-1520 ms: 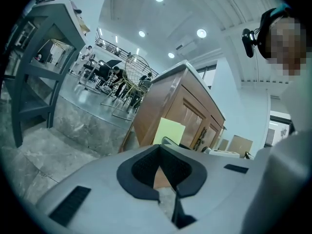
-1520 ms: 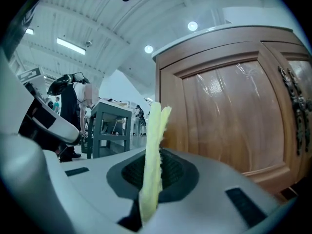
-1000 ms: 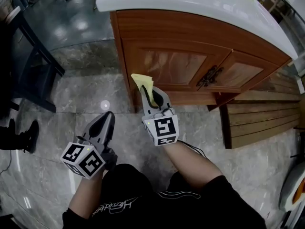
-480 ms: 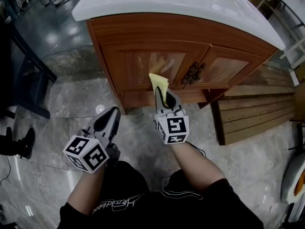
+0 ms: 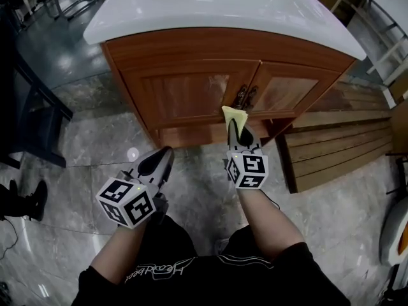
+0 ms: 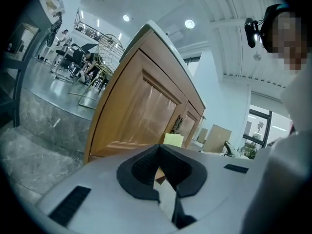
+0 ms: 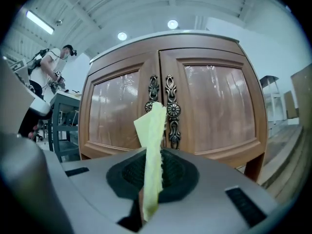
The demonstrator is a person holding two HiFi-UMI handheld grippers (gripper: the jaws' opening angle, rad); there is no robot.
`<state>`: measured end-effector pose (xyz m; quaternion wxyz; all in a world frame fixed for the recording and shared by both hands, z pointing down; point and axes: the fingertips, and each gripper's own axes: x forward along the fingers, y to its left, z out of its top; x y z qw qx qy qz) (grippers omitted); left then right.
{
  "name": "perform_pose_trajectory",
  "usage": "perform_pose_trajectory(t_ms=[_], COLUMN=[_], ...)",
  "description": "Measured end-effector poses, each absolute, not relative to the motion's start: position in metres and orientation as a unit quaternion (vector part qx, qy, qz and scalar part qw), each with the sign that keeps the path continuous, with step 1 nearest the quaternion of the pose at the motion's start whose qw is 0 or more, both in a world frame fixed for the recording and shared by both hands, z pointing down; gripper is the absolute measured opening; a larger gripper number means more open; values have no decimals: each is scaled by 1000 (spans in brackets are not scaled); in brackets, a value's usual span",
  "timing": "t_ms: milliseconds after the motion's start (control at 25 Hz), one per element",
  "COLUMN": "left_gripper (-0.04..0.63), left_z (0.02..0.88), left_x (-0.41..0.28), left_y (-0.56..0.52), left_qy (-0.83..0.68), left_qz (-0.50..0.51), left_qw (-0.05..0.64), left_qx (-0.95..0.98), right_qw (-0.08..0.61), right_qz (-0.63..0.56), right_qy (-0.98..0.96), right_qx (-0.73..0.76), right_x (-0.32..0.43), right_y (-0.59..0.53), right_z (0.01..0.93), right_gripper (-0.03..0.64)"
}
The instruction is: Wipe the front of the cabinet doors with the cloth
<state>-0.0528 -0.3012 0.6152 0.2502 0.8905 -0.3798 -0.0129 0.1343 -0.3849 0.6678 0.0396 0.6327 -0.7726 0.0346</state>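
Note:
The wooden cabinet (image 5: 185,97) has two panelled doors, with ornate metal handles (image 5: 244,96) where they meet. My right gripper (image 5: 237,130) is shut on a folded yellow cloth (image 5: 233,115) that sticks up from its jaws. In the right gripper view the cloth (image 7: 155,126) stands in front of the handles (image 7: 168,110), apart from the doors; that gripper (image 7: 152,172) faces the door seam. My left gripper (image 5: 164,155) is shut and empty, low and to the left, short of the left door. In the left gripper view this gripper (image 6: 161,172) sees the cabinet (image 6: 141,111) at an angle.
A white countertop (image 5: 223,8) overhangs the doors. A dark stand (image 5: 32,120) is at the left, and a slatted wooden platform (image 5: 338,152) lies on the floor to the right. A shoe (image 5: 25,199) shows at the far left. The floor is grey marble tile.
Both grippers have moved right along the cabinet front. The right gripper with the cloth went from before the left door to before the handles at the middle.

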Motion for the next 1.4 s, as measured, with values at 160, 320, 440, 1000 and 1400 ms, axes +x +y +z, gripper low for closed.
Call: perform_pose_trajectory(t_ms=[160, 320, 440, 1000, 1400], left_gripper=[6, 6, 6, 6, 6], left_z=[616, 614, 614, 484, 227], left_x=[-46, -41, -36, -17, -40], left_y=[-300, -302, -303, -293, -224], left_qy=[-371, -367, -363, -329, -250], left_qz=[-5, -3, 2, 48, 32], left_qw=[252, 249, 242, 247, 201], left_qx=[894, 896, 900, 910, 947], right_qw=[53, 67, 68, 76, -21], right_qz=[39, 40, 48, 86, 138], right_qy=[-780, -801, -828, -908, -934], right_qx=[623, 594, 554, 402, 330], right_x=[139, 134, 129, 105, 62], right_y=[-383, -374, -361, -273, -191], right_z=[670, 667, 660, 479, 220], right_gripper=[41, 41, 41, 41, 41])
